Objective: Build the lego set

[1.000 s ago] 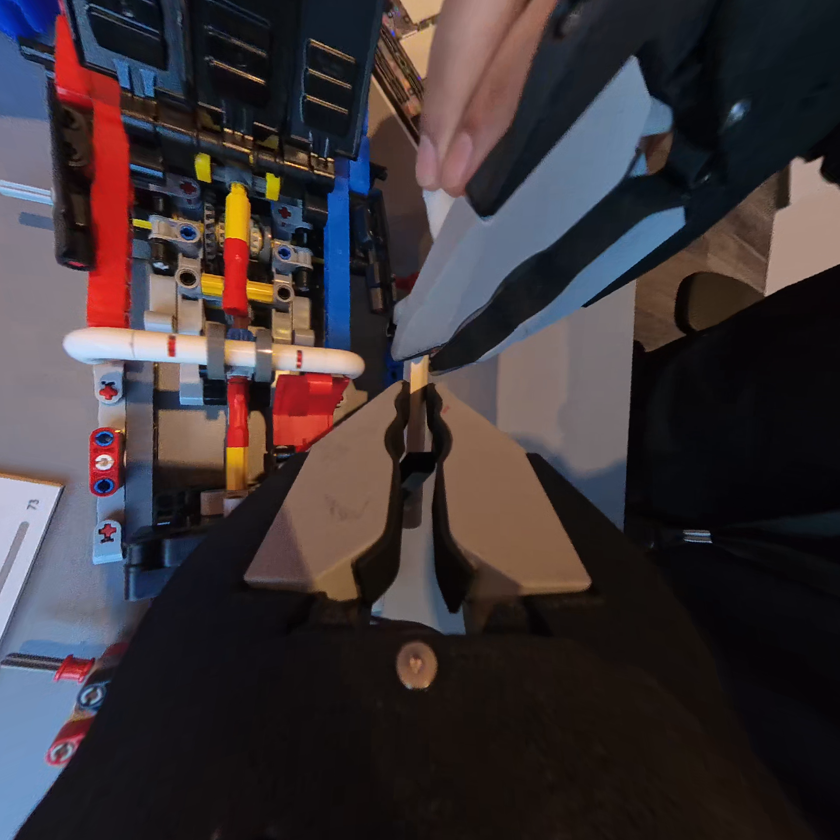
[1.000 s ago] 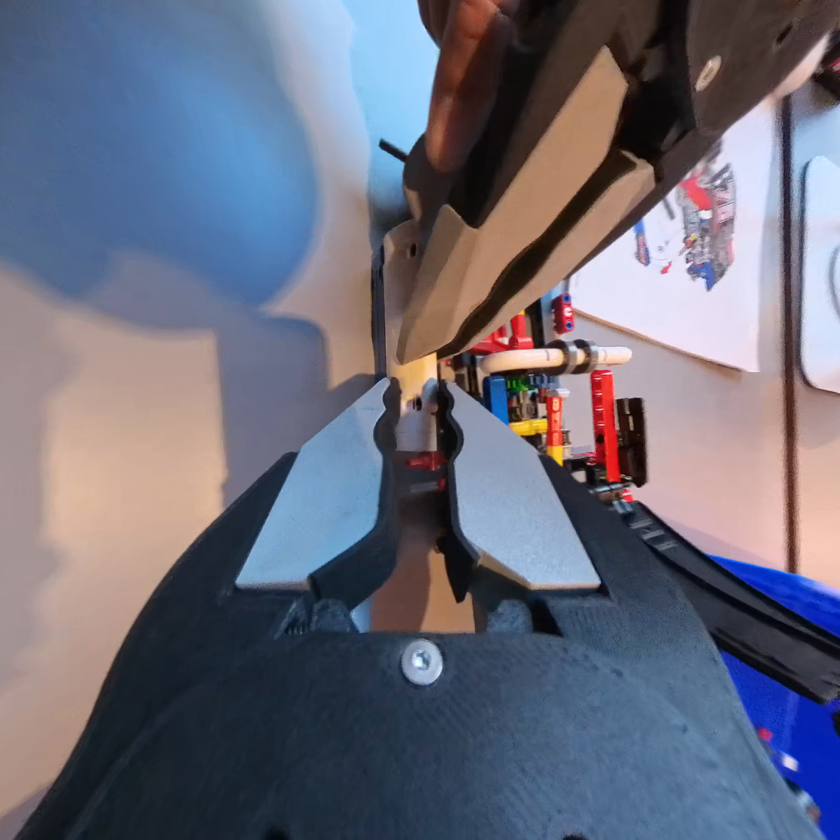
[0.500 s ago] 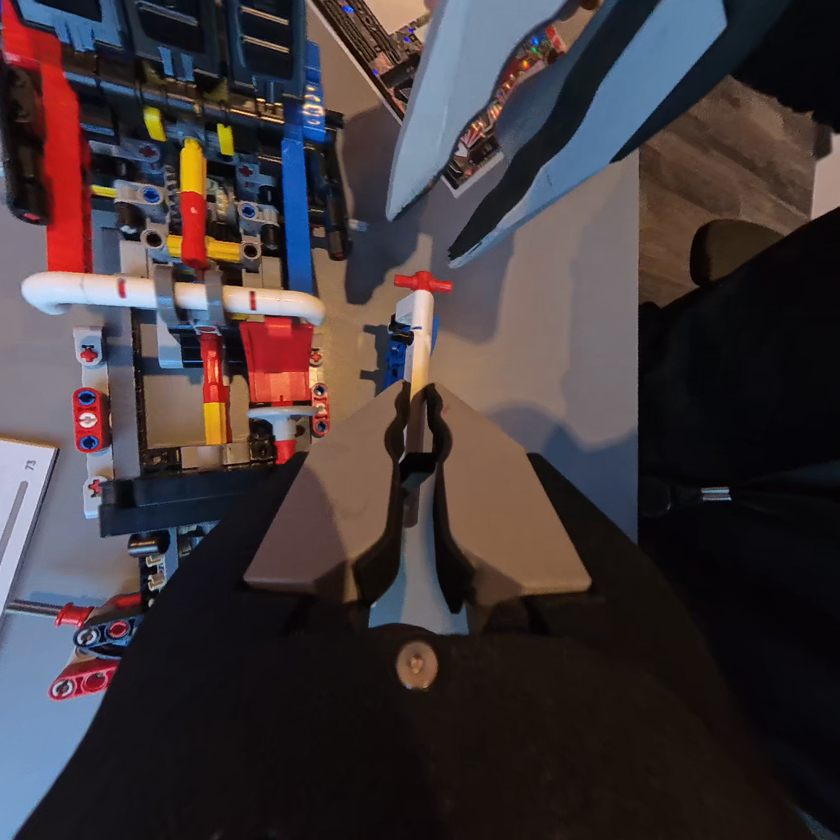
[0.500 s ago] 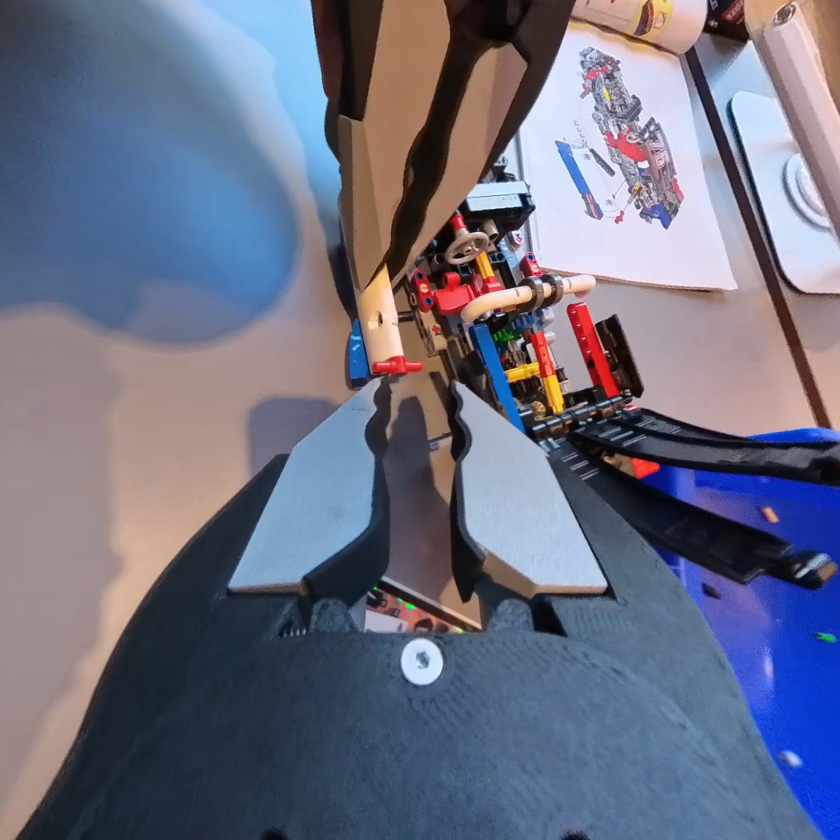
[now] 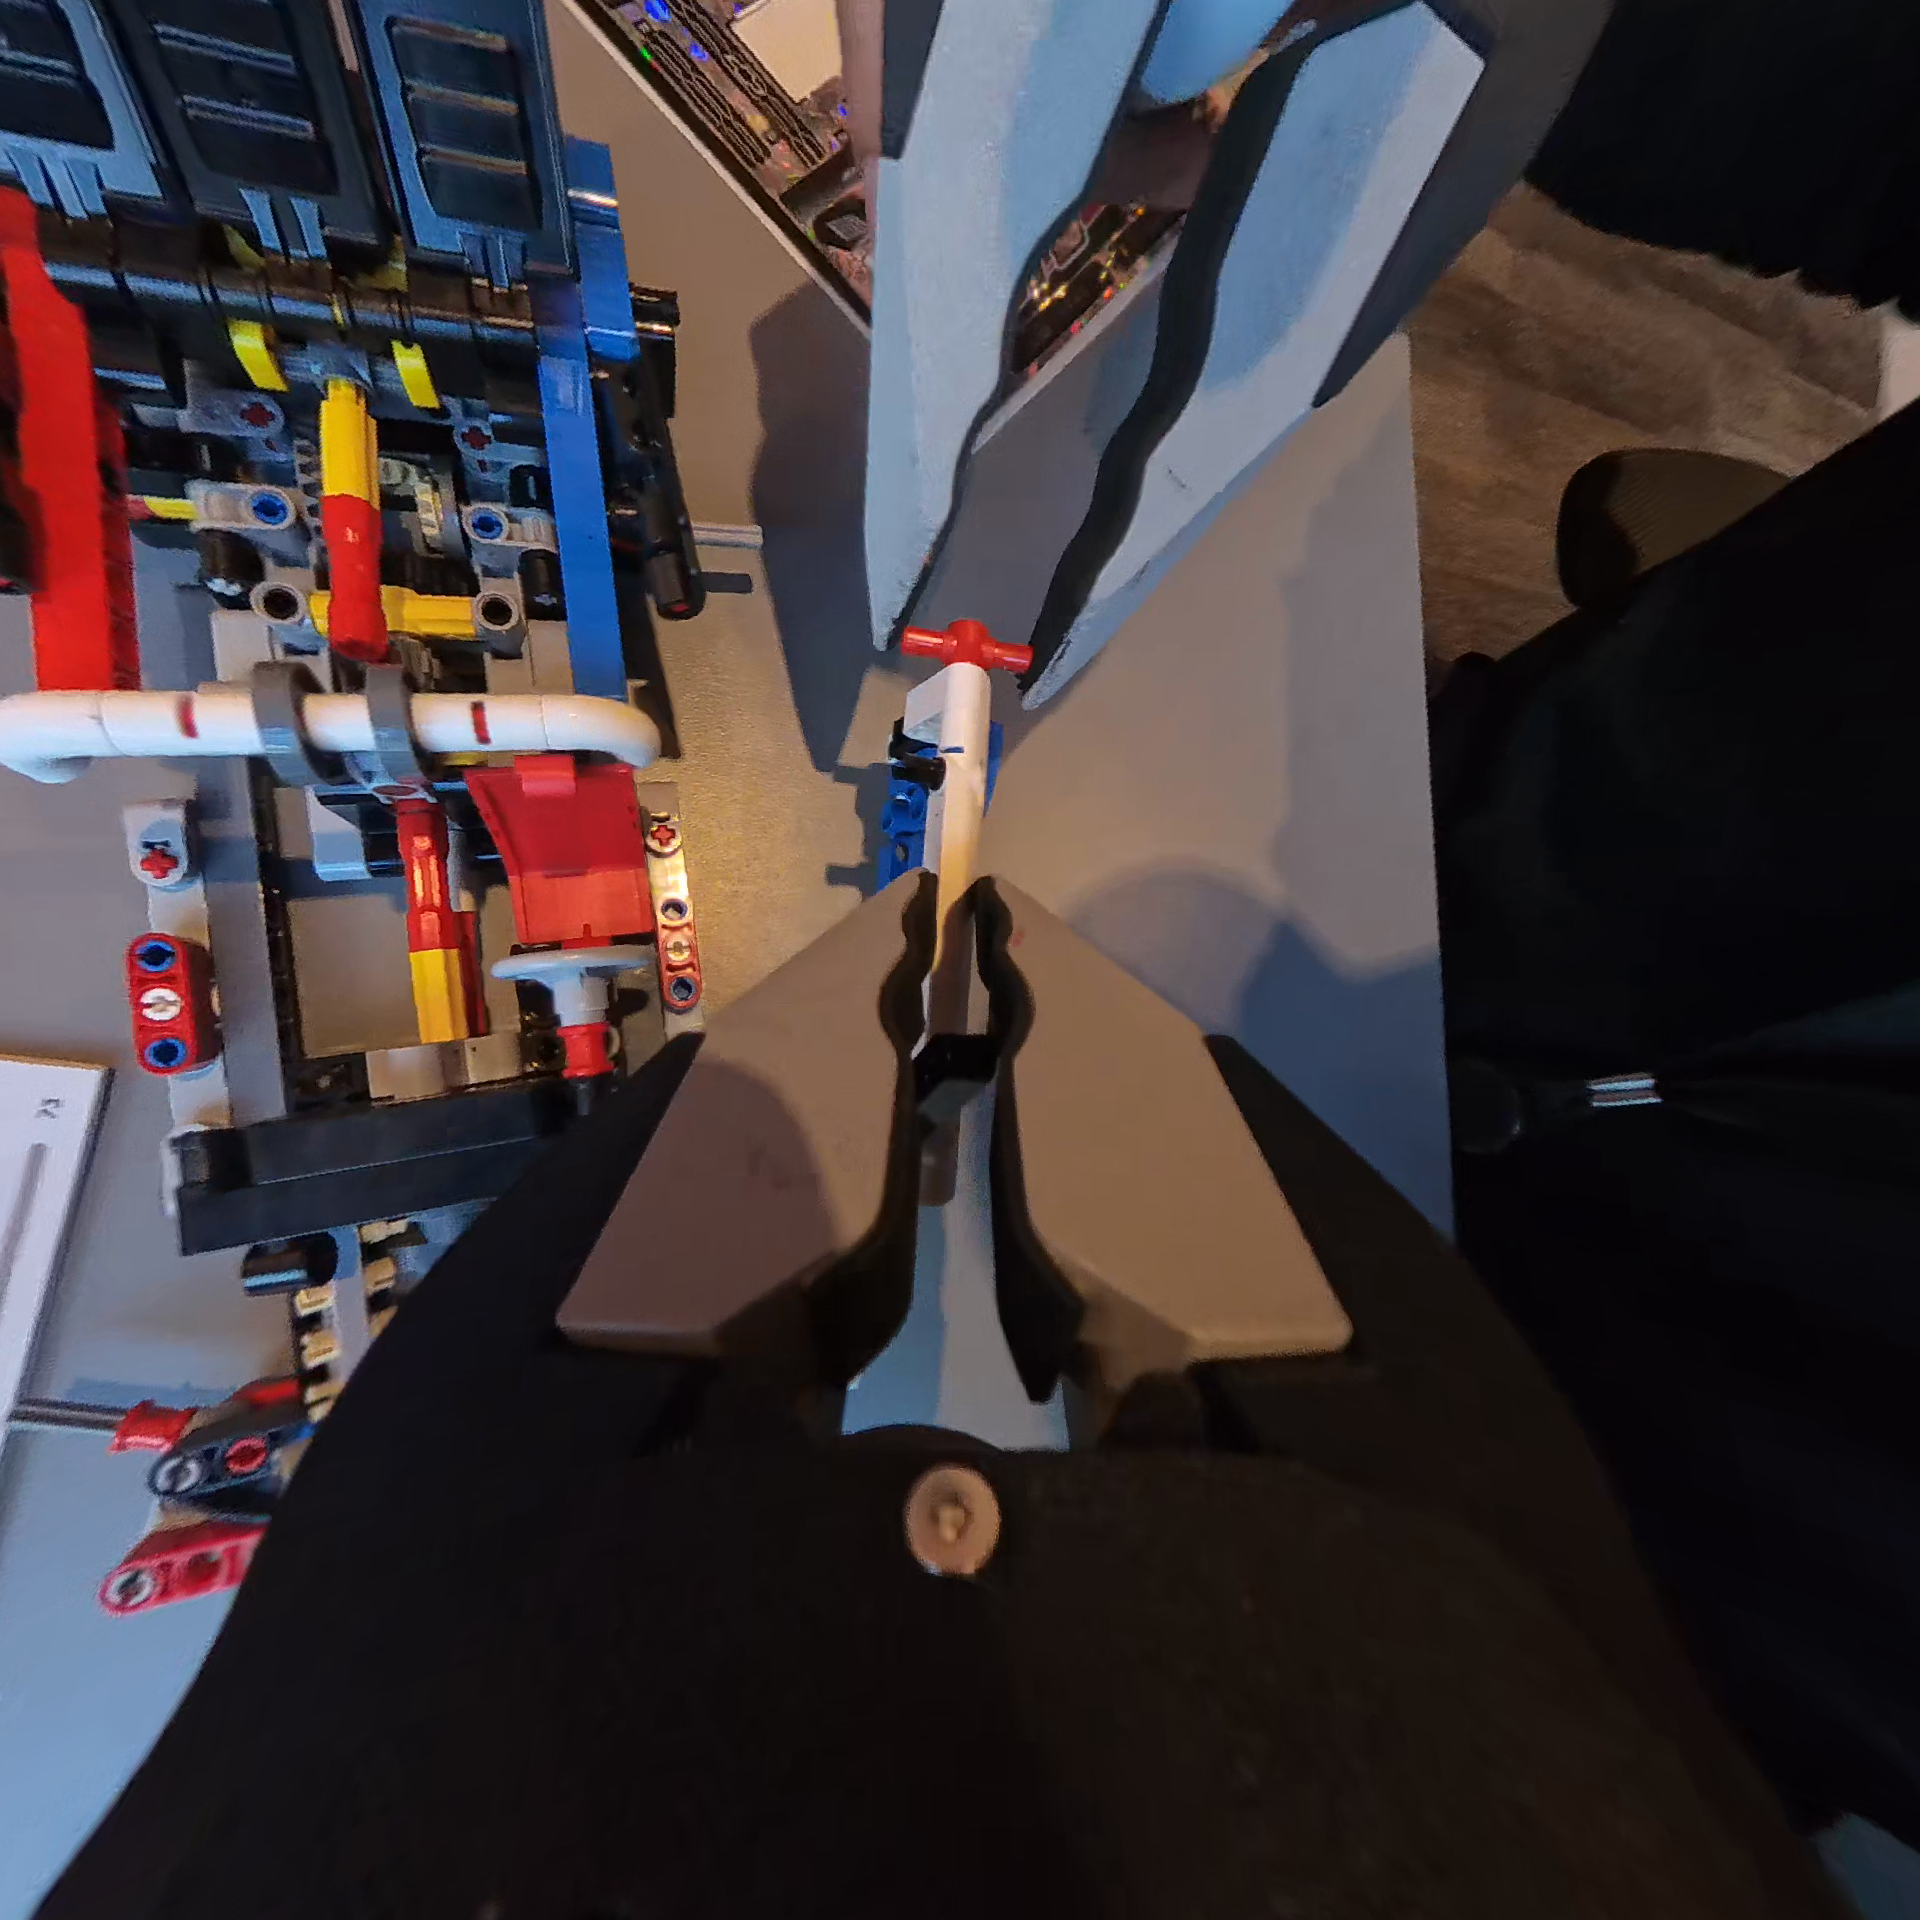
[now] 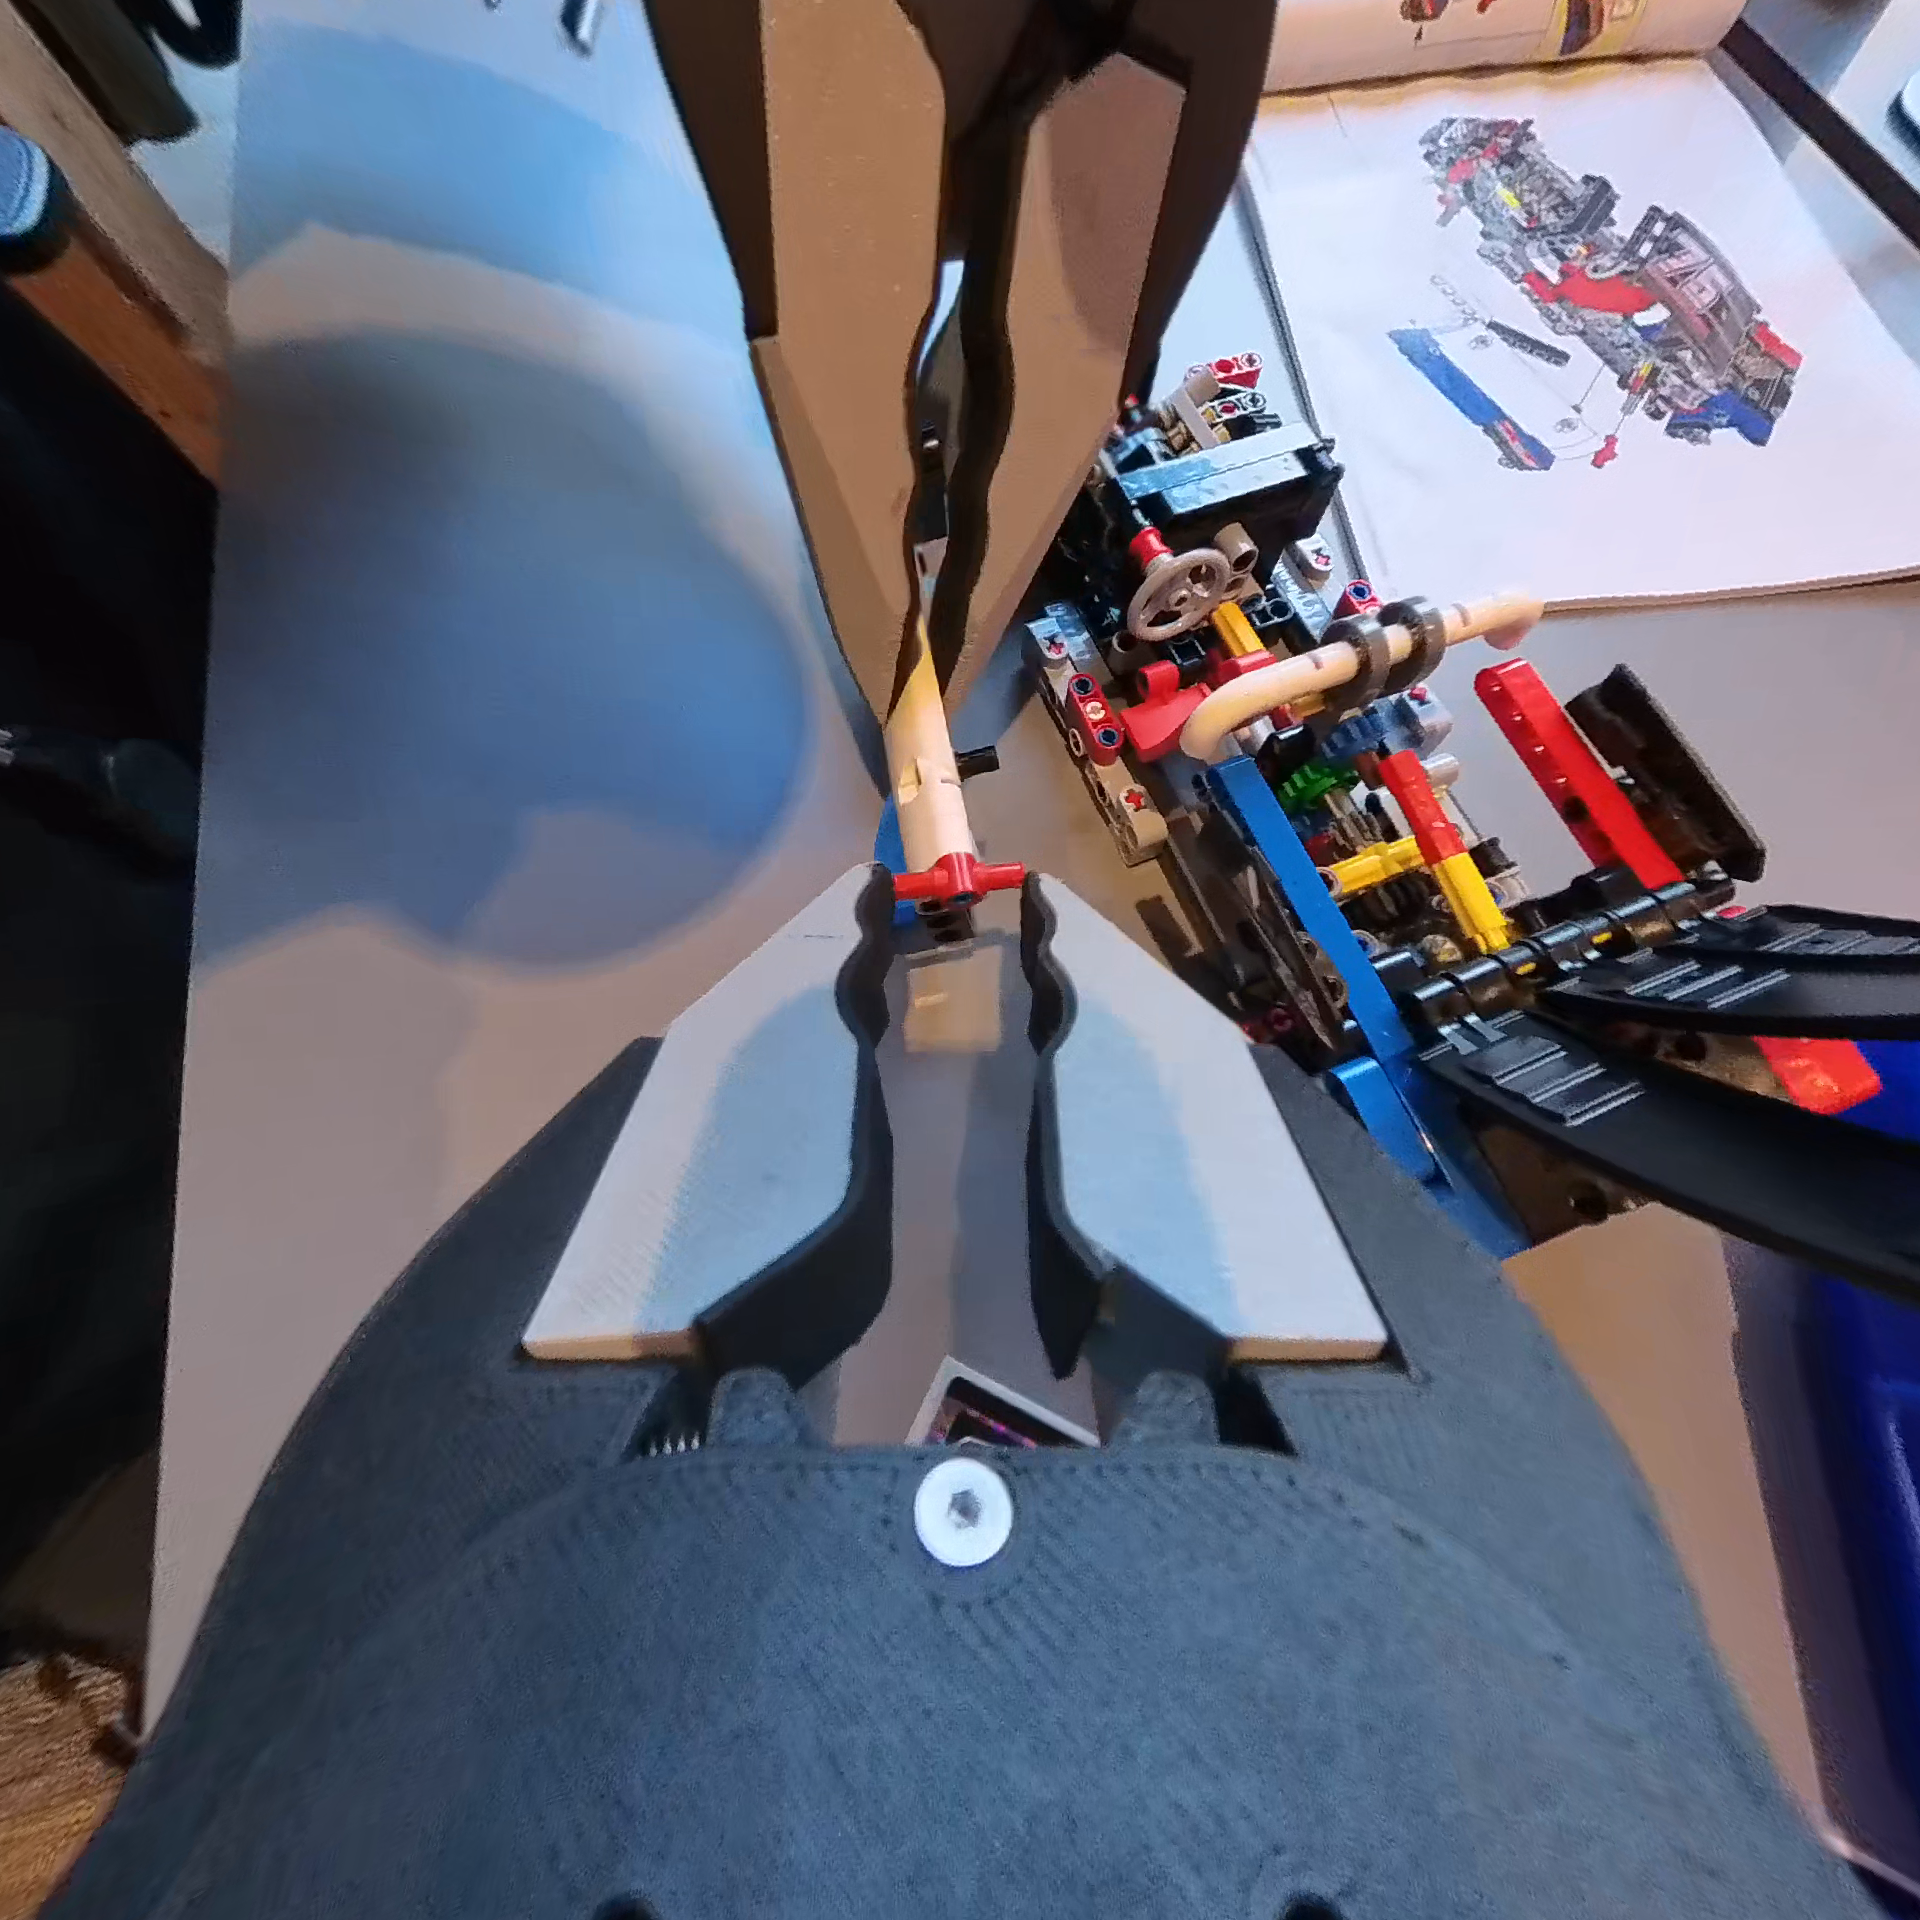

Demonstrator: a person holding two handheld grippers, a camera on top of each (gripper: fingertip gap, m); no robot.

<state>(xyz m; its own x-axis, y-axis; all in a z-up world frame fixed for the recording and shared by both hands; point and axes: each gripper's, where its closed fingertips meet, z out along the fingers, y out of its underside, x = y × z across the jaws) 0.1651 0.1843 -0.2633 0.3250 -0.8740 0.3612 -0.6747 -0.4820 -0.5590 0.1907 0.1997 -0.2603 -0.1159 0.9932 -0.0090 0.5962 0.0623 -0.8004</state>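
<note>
Grey tabletop (image 5: 1195, 790) holds lego model (image 5: 416, 644), wooden floor (image 5: 1621, 343) beyond.

White sub-assembly (image 5: 961, 769) with red cross-pin (image 5: 966, 646) tip, blue part beside; big multicolour model (image 5: 353, 644) on table at 9 o'clock.

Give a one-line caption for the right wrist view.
Open right gripper faces the red pin tipping the left-held white piece.

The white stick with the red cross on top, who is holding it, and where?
The left tongs pinch the white stick at its lower end. The right tongs are open around its red cross tip, holding nothing.
</note>
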